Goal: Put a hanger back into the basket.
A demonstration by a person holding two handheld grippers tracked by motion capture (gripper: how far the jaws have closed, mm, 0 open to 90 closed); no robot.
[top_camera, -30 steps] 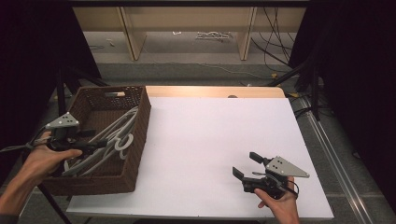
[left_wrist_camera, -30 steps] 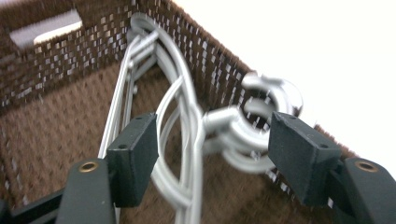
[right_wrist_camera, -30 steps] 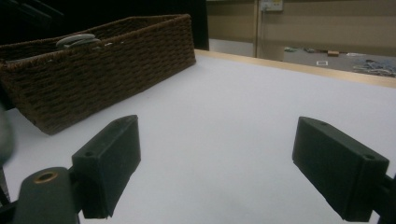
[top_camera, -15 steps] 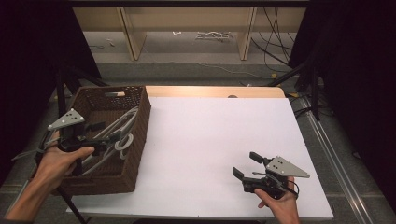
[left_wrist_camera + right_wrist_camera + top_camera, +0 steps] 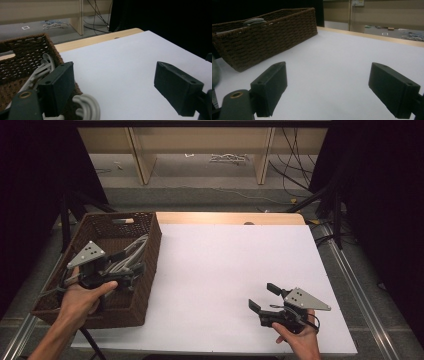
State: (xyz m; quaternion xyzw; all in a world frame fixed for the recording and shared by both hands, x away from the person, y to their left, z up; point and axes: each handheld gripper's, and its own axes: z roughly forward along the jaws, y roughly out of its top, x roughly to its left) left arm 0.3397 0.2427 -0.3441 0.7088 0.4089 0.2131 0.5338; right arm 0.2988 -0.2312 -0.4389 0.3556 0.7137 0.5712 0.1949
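Wide bare white table [image 5: 225, 270] between my claws, free to cross, brown wicker basket [image 5: 145, 270] walling the left edge, grey hangers [image 5: 131, 254] crowding its inside

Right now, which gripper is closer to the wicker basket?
Left. The left gripper hovers over the wicker basket, above the grey hangers inside, open and empty. The right gripper sits well off on the white tabletop, open and empty.

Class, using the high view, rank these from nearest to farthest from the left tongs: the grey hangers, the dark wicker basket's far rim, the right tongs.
1. Grey plastic hangers, directly under the left tongs in the basket.
2. Dark brown wicker basket's far rim, just beyond.
3. Right tongs, across the white table, near its front right.
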